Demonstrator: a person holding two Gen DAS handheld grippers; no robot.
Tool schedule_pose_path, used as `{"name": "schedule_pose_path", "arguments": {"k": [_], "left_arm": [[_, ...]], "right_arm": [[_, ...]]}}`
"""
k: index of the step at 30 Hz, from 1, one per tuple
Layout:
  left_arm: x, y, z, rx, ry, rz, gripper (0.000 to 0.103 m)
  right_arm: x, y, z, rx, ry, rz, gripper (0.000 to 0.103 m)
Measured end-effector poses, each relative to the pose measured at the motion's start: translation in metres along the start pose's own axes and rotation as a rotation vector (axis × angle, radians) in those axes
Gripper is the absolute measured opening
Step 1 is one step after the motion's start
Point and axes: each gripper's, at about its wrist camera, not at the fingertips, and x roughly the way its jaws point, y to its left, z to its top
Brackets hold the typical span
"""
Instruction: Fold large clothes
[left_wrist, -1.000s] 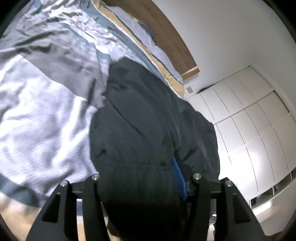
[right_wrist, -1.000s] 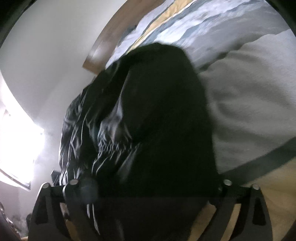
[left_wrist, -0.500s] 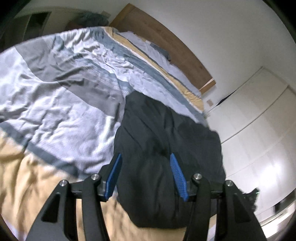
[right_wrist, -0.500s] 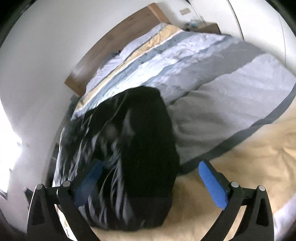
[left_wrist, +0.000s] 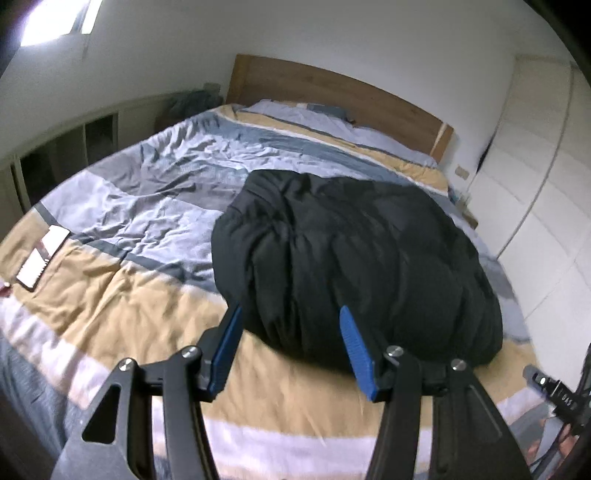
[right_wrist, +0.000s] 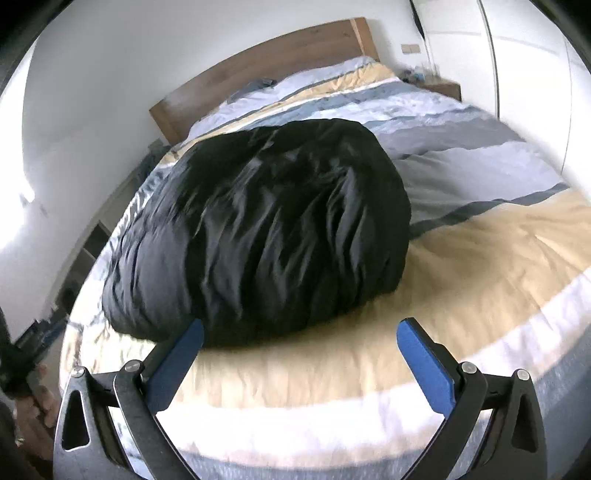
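Jacket (left_wrist: 354, 258) lying bundled on the striped duvet (left_wrist: 122, 206), toward the foot of the bed on the tan band, puffy and dark, folded over into one thick lump. Looks like a fold step just wrapped up and both tools clear of the fabric, so probably between folds or near done, hard to call from here. Left gripper (left_wrist: 288, 339) roughly half open, blue pads empty, nothing pinched, hovering just short of the jacket's near edge without touching as far as can be told. Right gripper (right_wrist: 299, 343) spread as wide as it goes, jaws having just been opening, also empty, with the near edge of the bundle showing just beyond the left pad but not between them. Next move, at a guess: either tidying the lump by pressing it flatter, or grabbing the near hem again for one more fold toward the headboard (left_wrist: 332, 88). Would need both sets of pads brought back down low onto the fabric edge, since puffy stuff like this springs back open. Phone-like thing (left_wrist: 42, 254) sitting far left on the bed, well apart from everything.
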Motion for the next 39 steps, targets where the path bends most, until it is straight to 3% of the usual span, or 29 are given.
{"name": "schedule_pose_path", "arguments": {"k": [4, 8, 14, 19, 39], "left_arm": [[-0.033, -0.036, -0.031, 0.096, -0.047, 0.058, 0.059], [-0.064, -0.058, -0.054, 0.135, -0.072, 0.012, 0.059], [-0.099, -0.078, -0.072, 0.182, -0.144, 0.008, 0.06], [-0.118, -0.084, -0.075, 0.191, -0.184, 0.004, 0.07], [-0.127, -0.082, -0.084, 0.209, -0.176, 0.005, 0.08]], "right_arm": [[-0.024, 0.023, -0.028, -0.081, -0.048, -0.047, 0.102], [-0.047, 0.038, -0.052, -0.138, -0.089, -0.066, 0.102], [-0.069, 0.048, -0.072, -0.189, -0.121, -0.07, 0.102], [-0.081, 0.043, -0.08, -0.188, -0.139, -0.074, 0.102], [-0.095, 0.023, -0.087, -0.171, -0.157, -0.111, 0.102]]}}
